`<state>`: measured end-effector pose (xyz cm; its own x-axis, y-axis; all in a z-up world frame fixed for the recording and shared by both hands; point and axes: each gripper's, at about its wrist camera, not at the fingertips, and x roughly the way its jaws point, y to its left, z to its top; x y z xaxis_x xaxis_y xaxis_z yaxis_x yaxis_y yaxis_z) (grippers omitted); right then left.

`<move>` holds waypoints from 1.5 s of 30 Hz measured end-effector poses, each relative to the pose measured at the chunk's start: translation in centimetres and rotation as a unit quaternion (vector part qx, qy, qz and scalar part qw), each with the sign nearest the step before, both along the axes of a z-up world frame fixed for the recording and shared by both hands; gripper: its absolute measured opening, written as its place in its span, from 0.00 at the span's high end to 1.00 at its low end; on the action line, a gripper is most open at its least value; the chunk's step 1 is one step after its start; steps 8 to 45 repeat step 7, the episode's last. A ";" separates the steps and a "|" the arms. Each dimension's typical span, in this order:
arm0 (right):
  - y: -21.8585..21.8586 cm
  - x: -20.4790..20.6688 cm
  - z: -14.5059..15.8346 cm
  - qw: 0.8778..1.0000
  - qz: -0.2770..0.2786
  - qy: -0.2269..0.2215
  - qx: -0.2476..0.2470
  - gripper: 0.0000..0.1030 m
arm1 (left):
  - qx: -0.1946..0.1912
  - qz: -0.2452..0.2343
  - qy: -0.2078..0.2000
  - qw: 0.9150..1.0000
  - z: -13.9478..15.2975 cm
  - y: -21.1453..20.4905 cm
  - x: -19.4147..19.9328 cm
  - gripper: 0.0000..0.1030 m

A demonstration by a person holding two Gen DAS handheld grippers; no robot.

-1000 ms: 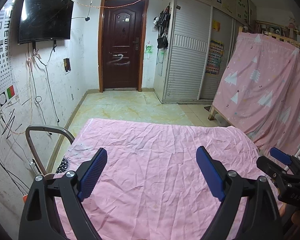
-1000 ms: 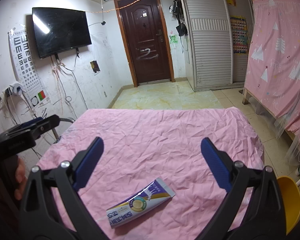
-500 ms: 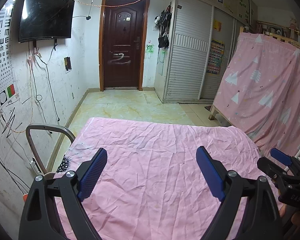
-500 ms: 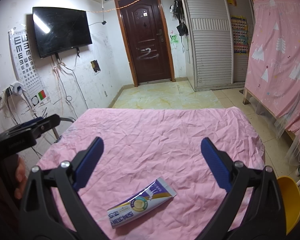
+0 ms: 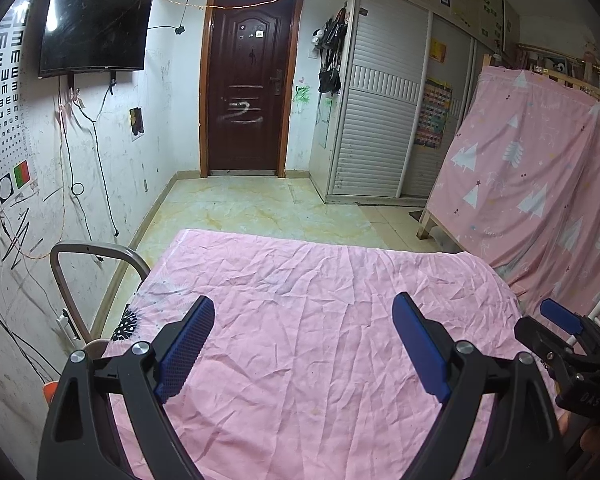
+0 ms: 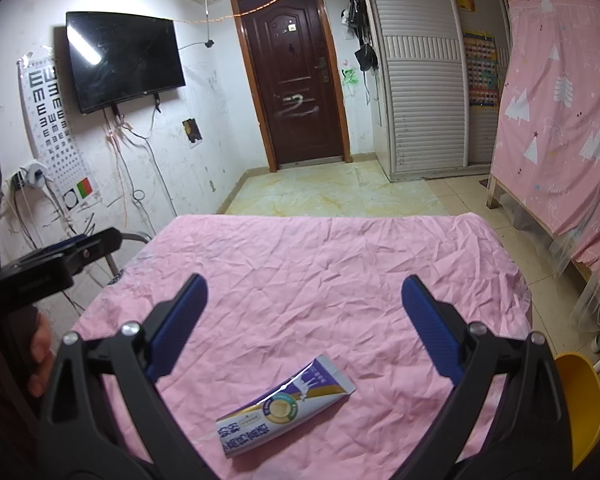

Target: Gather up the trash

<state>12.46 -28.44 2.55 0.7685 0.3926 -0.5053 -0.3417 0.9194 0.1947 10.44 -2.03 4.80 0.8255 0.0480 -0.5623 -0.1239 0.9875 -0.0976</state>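
Toothpaste tube (image 6: 286,406) flat on pink sheet (image 6: 320,264), btwn right tongs (image 6: 304,322); both tongs spread, left tongs (image 5: 304,344) empty

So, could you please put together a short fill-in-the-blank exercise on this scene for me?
1. The tube lies on the ____ cloth.
2. The right claw has its jaws ____, with nothing gripped.
3. The container at the cloth's right edge is ____ in colour.
4. The left claw hangs over bare cloth and holds ____.

Missing words: pink; open; yellow; nothing
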 end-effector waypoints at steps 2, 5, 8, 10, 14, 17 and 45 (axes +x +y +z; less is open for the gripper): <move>0.0 0.0 0.0 1.000 0.000 0.000 0.000 0.09 | 0.001 0.000 0.000 1.000 -0.1 0.0 0.0 0.21; 0.0 0.0 0.0 1.000 0.000 0.000 0.000 0.09 | 0.002 0.001 0.001 1.000 -0.1 0.0 0.0 0.21; 0.1 0.0 0.0 1.000 0.000 0.001 0.000 0.09 | 0.002 0.003 0.001 1.000 -0.2 0.1 0.0 0.21; 0.1 0.0 0.0 1.000 0.000 0.001 0.000 0.09 | 0.002 0.003 0.001 1.000 -0.2 0.1 0.0 0.21; 0.1 0.0 0.0 1.000 0.000 0.001 0.000 0.09 | 0.002 0.003 0.001 1.000 -0.2 0.1 0.0 0.21; 0.1 0.0 0.0 1.000 0.000 0.001 0.000 0.09 | 0.002 0.003 0.001 1.000 -0.2 0.1 0.0 0.21; 0.1 0.0 0.0 1.000 0.000 0.001 0.000 0.09 | 0.002 0.003 0.001 1.000 -0.2 0.1 0.0 0.21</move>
